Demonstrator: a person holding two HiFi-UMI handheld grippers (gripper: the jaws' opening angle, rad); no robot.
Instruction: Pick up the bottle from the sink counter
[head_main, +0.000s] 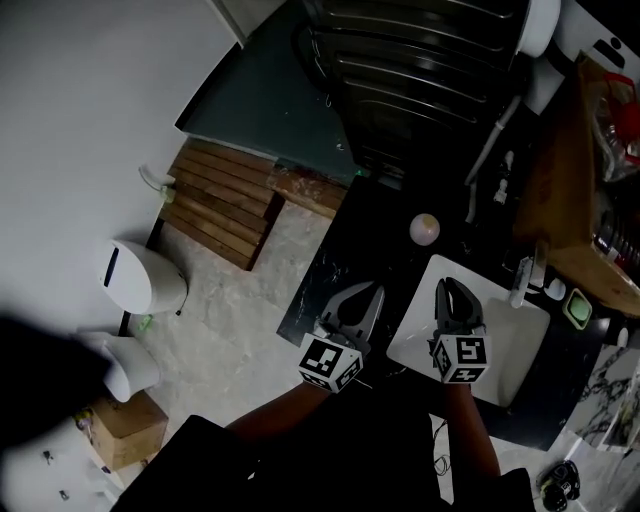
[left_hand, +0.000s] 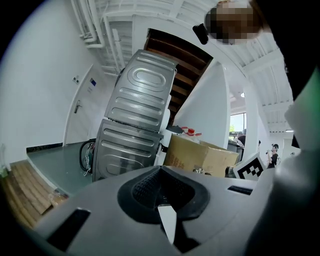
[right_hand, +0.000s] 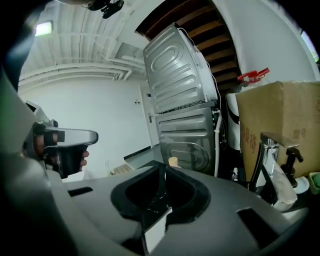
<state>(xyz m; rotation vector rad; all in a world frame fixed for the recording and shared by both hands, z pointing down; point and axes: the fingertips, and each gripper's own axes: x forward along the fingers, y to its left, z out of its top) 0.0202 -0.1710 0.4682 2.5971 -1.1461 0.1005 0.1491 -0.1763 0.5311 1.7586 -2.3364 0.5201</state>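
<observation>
A small pale round-topped object (head_main: 424, 229), which may be the bottle, stands on the dark sink counter (head_main: 345, 250) beyond both grippers. In the right gripper view its beige top (right_hand: 173, 161) peeks over the jaw tips. My left gripper (head_main: 374, 289) hovers over the counter's near part, its jaws meeting with nothing between them (left_hand: 160, 168). My right gripper (head_main: 446, 282) is beside it, over the sink's left rim, also shut and empty (right_hand: 162, 168). Both point toward the far end of the counter, short of the pale object.
A white sink (head_main: 515, 345) with a chrome faucet (head_main: 527, 272) (right_hand: 263, 160) lies at the right. A cardboard box (head_main: 560, 190) (right_hand: 280, 125) and a dark pump dispenser (right_hand: 291, 159) stand behind it. A grey metal appliance (head_main: 420, 70) (left_hand: 135, 125) stands at the counter's far end. A wooden pallet (head_main: 220, 200) lies on the floor.
</observation>
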